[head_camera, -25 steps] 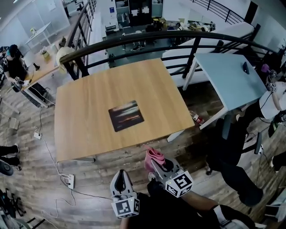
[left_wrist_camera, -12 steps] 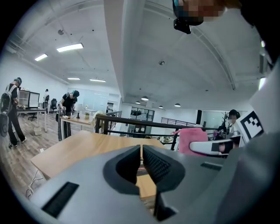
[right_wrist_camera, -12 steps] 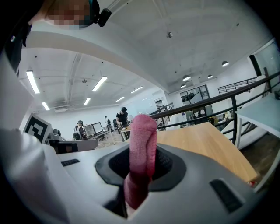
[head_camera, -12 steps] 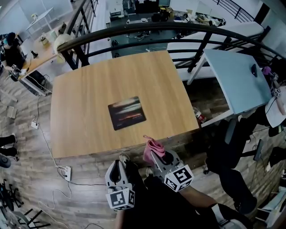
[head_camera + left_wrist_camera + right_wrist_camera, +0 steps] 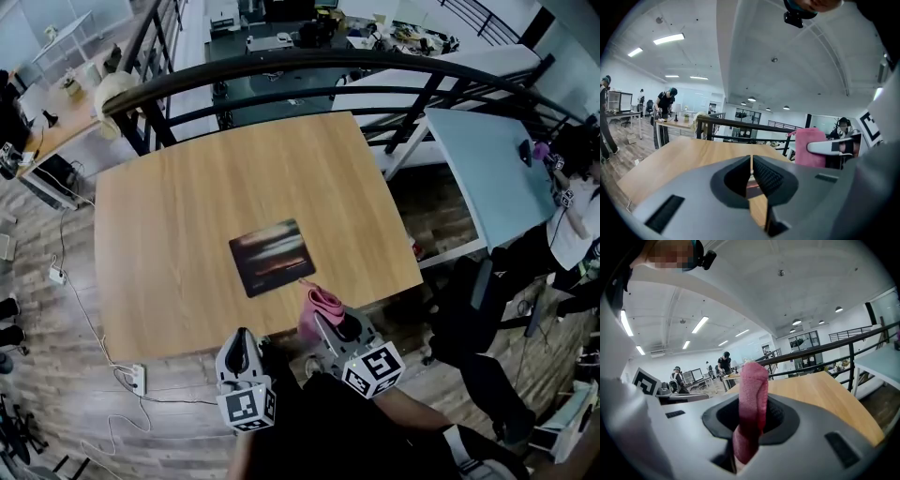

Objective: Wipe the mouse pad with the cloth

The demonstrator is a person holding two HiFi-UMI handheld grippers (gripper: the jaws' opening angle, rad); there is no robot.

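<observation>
head view: pink cloth (image 5: 322,307) is pinched in the right gripper (image 5: 330,327), raised ready for wiping the mouse pad (image 5: 272,257); left gripper (image 5: 242,354) is closed, empty

Wooden table (image 5: 169,225) beside a black railing (image 5: 309,60), pale blue table (image 5: 487,173) (power strip (image 5: 138,379) on floor (image 5: 66,412))

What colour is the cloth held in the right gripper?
The cloth is pink, clearest in the right gripper view.

The mouse pad (image 5: 272,257), a dark rectangle with a reddish print, is lying flat on the tabletop (image 5: 178,206); the pink cloth (image 5: 322,307), bunched into a narrow upright fold, is sitting pinched in the right tool (image 5: 752,416).
</observation>
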